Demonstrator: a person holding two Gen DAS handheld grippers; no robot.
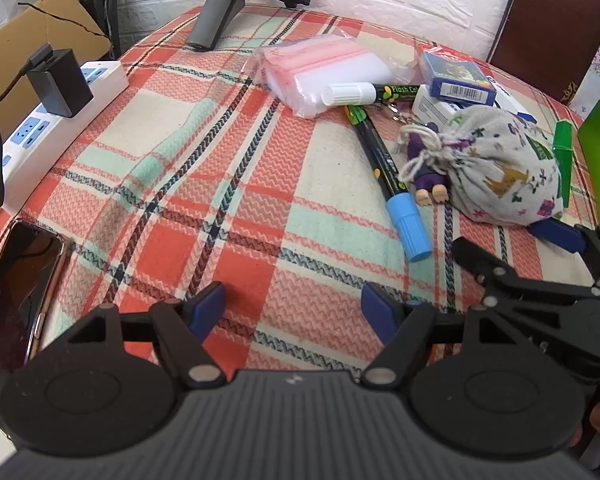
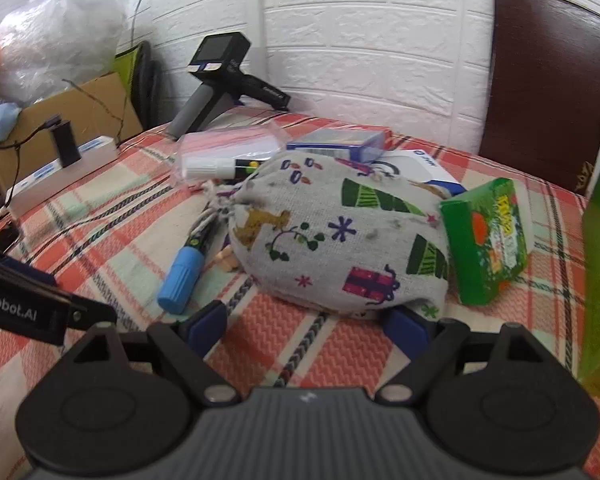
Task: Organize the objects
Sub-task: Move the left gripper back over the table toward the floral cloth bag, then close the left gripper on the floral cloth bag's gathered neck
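A cloth drawstring pouch (image 2: 340,240) with a Christmas print lies on the plaid tablecloth (image 1: 228,208). It sits just ahead of my right gripper (image 2: 306,326), which is open. The right pad (image 2: 406,328) is at the pouch's near edge, and nothing is pressed between the pads. In the left wrist view the pouch (image 1: 504,172) is at the right, with a blue-capped marker (image 1: 392,184) and a purple figure (image 1: 424,176) beside it. My left gripper (image 1: 294,308) stands open over bare cloth.
A white-capped marker (image 1: 364,94), a pack of zip bags (image 1: 316,68), a blue card box (image 1: 456,76) and a white box (image 2: 420,168) lie behind the pouch. A small green box (image 2: 484,240) leans on it. A power strip (image 1: 52,128) and a phone (image 1: 24,288) are at the left edge.
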